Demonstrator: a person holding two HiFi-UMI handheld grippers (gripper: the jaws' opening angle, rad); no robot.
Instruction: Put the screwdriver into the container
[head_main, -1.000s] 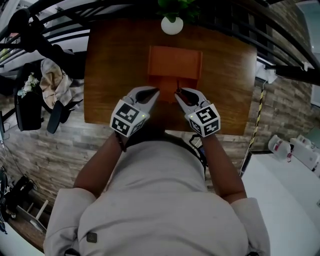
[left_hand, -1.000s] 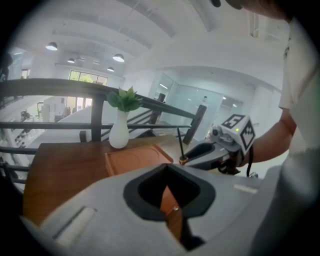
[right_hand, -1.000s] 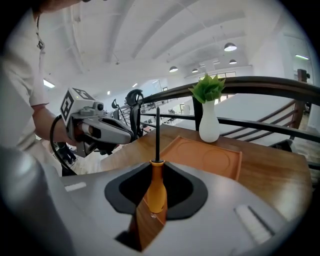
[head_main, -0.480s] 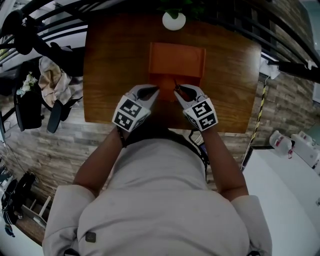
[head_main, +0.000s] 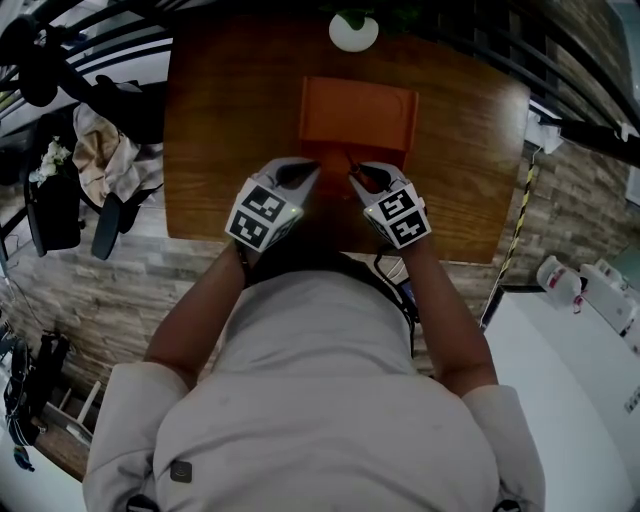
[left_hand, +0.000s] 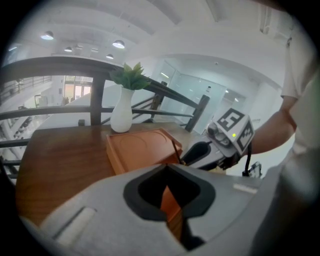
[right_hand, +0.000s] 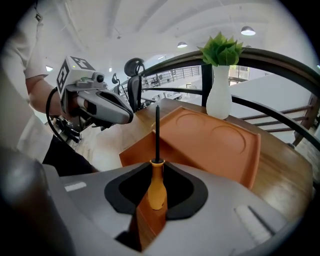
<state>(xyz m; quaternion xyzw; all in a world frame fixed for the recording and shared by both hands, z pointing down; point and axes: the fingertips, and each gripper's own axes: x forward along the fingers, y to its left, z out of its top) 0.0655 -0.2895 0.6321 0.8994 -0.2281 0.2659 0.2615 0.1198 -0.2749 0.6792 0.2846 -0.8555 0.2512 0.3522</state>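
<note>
The right gripper (right_hand: 157, 165) pinches the screwdriver (right_hand: 156, 189) by its orange handle, tip pointing to 12 o'clock, at the near edge of the container (right_hand: 215, 145). The left gripper (left_hand: 167, 167), at 9 o'clock, is closed on nothing.

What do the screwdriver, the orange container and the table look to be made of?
Screwdriver: smooth orange handle, likely plastic or varnished wood; thin dark shaft, probably metal.
Container: matte orange, moulded round recesses in its surface, so probably plastic.
Table: brown with grain streaks and a soft sheen, wood or wood-look laminate.
</note>
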